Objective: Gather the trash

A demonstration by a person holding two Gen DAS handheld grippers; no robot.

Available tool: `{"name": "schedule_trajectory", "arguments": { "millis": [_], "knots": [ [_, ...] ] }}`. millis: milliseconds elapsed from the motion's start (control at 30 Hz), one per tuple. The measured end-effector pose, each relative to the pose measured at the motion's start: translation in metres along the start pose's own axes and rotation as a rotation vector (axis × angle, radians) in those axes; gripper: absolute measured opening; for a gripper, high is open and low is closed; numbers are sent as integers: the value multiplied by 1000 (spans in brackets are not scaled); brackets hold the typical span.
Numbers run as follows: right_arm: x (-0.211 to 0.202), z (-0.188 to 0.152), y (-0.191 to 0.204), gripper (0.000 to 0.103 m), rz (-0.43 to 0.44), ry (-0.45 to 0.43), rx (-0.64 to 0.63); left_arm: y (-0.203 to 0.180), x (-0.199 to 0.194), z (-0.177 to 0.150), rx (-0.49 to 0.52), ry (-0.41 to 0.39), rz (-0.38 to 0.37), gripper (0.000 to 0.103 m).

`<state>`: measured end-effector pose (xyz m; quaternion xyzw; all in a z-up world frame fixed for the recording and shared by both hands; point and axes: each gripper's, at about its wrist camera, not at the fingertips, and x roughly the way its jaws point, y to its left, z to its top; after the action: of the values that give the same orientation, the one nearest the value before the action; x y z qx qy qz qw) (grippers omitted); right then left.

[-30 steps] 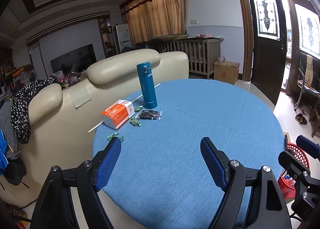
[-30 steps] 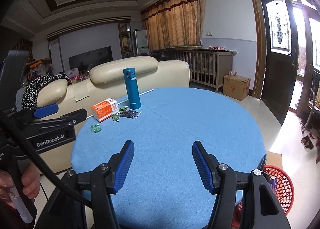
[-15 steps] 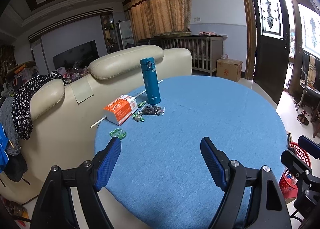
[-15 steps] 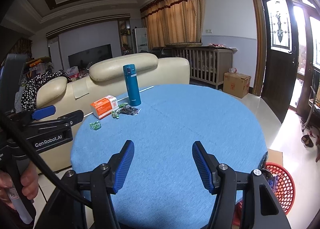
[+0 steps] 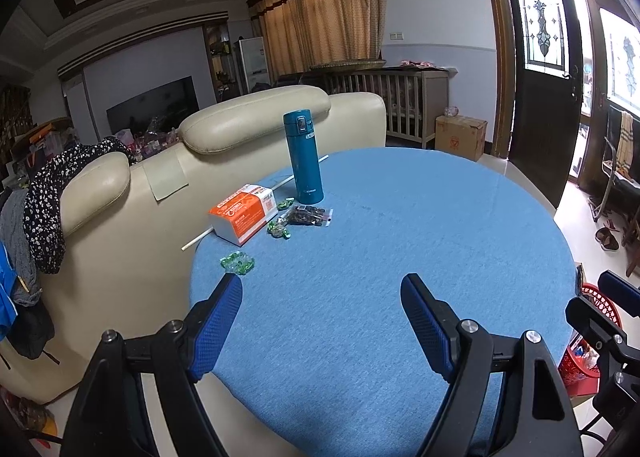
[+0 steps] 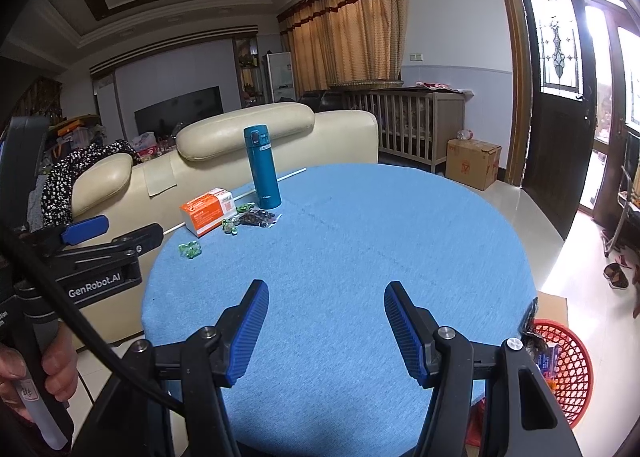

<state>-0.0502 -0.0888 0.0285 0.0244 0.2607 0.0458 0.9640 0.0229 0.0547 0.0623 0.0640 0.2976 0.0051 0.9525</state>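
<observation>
Both sets of jaws apart, nothing between them. Left gripper (image 5: 322, 321) and right gripper (image 6: 326, 331) hang over the near edge of the round blue counter (image 5: 420, 241); wide bare cloth ahead of both, free to move across. Trash sits far ahead and left of the jaws, near the counter's left edge: green wrappers (image 5: 237, 262) closest, just beyond the left gripper's left jaw; more green wrappers (image 5: 280, 231) and a clear packet (image 5: 310, 216) of dark bits further on, beside an orange box (image 5: 244, 213) and touching distance of a teal flask (image 5: 303, 157). Box print too small to read; flask has a small label, unreadable. A white stick (image 5: 256, 203) runs behind the box and overhangs the counter edge on the left. Red basket (image 6: 564, 369) on the floor, right of and below the right gripper's jaws, past the counter's right edge. Left gripper body reads "GenRobot.AI" in the right wrist view. Sofa (image 5: 132, 217) butts against the counter's left side.
</observation>
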Motion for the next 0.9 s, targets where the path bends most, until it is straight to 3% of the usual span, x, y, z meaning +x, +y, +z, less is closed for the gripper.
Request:
{"name": "schedule_trajectory", "arguments": {
  "millis": [900],
  "knots": [
    [9, -6, -3, 64, -10, 21, 22, 4, 6, -7, -12, 25, 1, 82]
  ]
}}
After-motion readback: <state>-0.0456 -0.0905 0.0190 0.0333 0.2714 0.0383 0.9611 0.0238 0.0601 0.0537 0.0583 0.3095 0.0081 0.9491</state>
